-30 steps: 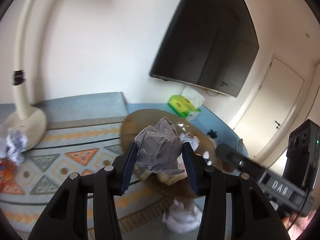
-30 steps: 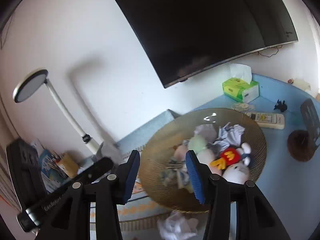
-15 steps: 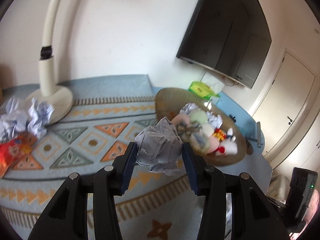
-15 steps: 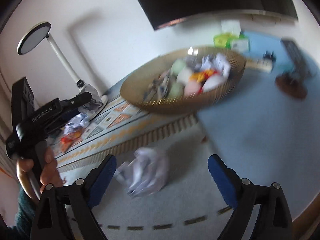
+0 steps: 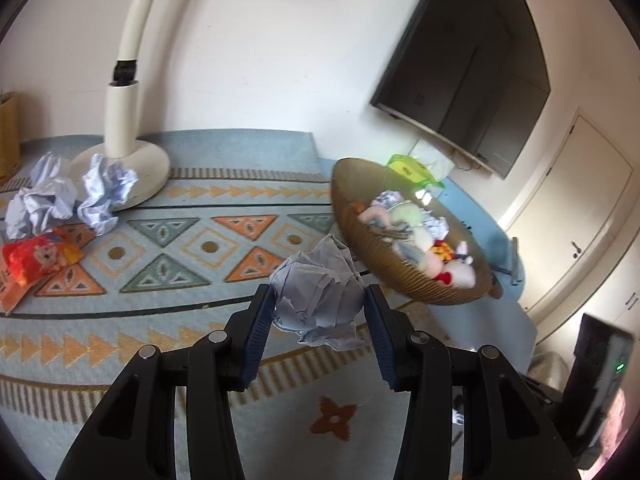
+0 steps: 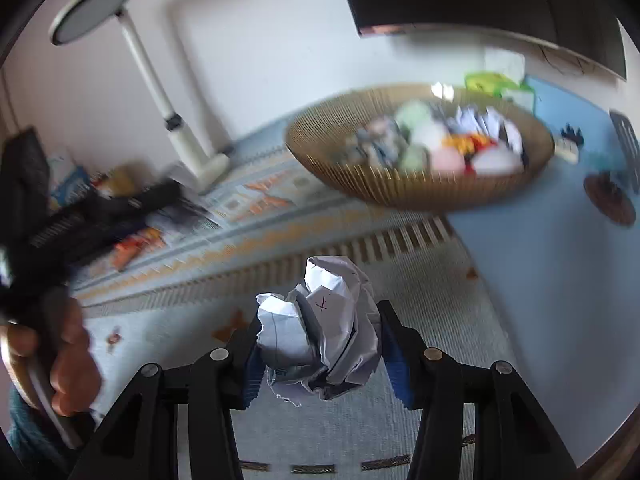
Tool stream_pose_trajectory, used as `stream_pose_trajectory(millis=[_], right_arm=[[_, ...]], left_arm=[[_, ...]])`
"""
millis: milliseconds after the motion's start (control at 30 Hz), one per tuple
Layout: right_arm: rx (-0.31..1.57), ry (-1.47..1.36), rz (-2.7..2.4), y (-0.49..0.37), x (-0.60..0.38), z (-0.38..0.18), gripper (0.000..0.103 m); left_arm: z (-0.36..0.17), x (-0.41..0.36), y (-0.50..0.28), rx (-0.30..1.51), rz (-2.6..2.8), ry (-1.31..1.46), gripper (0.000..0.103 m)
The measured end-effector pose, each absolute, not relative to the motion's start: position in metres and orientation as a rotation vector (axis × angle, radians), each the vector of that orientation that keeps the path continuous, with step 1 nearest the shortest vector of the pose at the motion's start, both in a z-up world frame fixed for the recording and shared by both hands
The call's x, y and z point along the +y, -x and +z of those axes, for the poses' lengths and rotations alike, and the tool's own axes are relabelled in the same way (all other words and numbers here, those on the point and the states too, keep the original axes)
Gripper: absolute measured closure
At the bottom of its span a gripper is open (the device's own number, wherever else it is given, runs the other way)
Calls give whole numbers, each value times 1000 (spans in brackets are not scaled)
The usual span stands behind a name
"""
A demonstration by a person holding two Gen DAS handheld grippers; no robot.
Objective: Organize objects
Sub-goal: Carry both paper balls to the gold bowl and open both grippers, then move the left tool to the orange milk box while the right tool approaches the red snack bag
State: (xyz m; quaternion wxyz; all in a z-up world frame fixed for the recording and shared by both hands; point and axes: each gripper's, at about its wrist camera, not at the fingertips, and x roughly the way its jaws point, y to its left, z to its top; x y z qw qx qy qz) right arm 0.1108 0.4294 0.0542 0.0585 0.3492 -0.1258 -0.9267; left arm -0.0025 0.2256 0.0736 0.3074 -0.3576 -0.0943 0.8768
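My left gripper (image 5: 319, 314) is shut on a crumpled grey-white paper ball (image 5: 318, 300) and holds it above the patterned mat (image 5: 168, 256), left of the woven basket (image 5: 384, 264). My right gripper (image 6: 320, 350) is shut on another crumpled paper ball (image 6: 324, 328), low over the mat in front of the basket (image 6: 400, 188). The basket holds soft toys (image 5: 452, 268) and crumpled paper. Two more paper balls (image 5: 68, 200) lie by the lamp base.
A white desk lamp (image 5: 124, 120) stands at the back left, with a red snack packet (image 5: 36, 256) near it. A green tissue box (image 5: 412, 168) sits behind the basket. A dark TV (image 5: 464, 64) hangs on the wall. A round coaster (image 6: 608, 200) lies on the blue surface.
My left gripper pulled back left from over the basket, still holding its paper ball. My right gripper dropped down, opened wide, then shut on the paper ball lying on the mat.
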Motion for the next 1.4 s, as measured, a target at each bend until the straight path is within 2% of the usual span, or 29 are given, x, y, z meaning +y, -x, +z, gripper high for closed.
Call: stream_pose_trajectory(millis=[167, 233, 267, 300, 333, 367, 433, 533, 667, 867, 933, 967, 1067, 1200, 1400], right_arm=[[-353, -831, -3007, -95, 459, 125, 53], [-365, -852, -3054, -78, 471, 135, 51], [-384, -884, -3053, -67, 478, 135, 50], [-401, -933, -3039, -57, 484, 131, 47], [-403, -989, -3027, -46, 490, 126, 45], [-399, -1043, -3026, -37, 495, 120, 40], [-403, -1096, -3032, -31, 506, 111, 36], [-391, -1087, -3091, -41, 517, 110, 36], [-243, -1016, -3157, -51, 505, 130, 36], [128, -801, -3182, -75, 415, 161, 35], [200, -683, -3187, -85, 377, 163, 10], [207, -646, -3156, -87, 360, 161, 0], [182, -687, -3009, -80, 313, 142, 0], [128, -797, -2873, -56, 257, 87, 0], [84, -997, -2756, -26, 227, 19, 0]], left_arm=[[110, 274, 14, -211, 2242, 842, 60], [124, 298, 22, -185, 2229, 798, 60], [127, 309, 29, -181, 2220, 790, 55], [129, 318, 34, -189, 2211, 789, 55], [127, 327, 41, -192, 2203, 802, 50], [124, 335, 47, -183, 2199, 826, 29], [113, 344, 57, -184, 2215, 865, 6], [101, 333, 57, -206, 2216, 897, 6], [102, 293, 43, -260, 2242, 884, 6], [110, 193, 5, -350, 2409, 826, 6], [107, 149, -17, -344, 2536, 787, 3], [103, 126, -28, -341, 2608, 776, 2], [83, 68, -42, -367, 2744, 816, 2], [49, 12, -39, -424, 2853, 917, 2], [20, -2, -33, -435, 2854, 963, 2]])
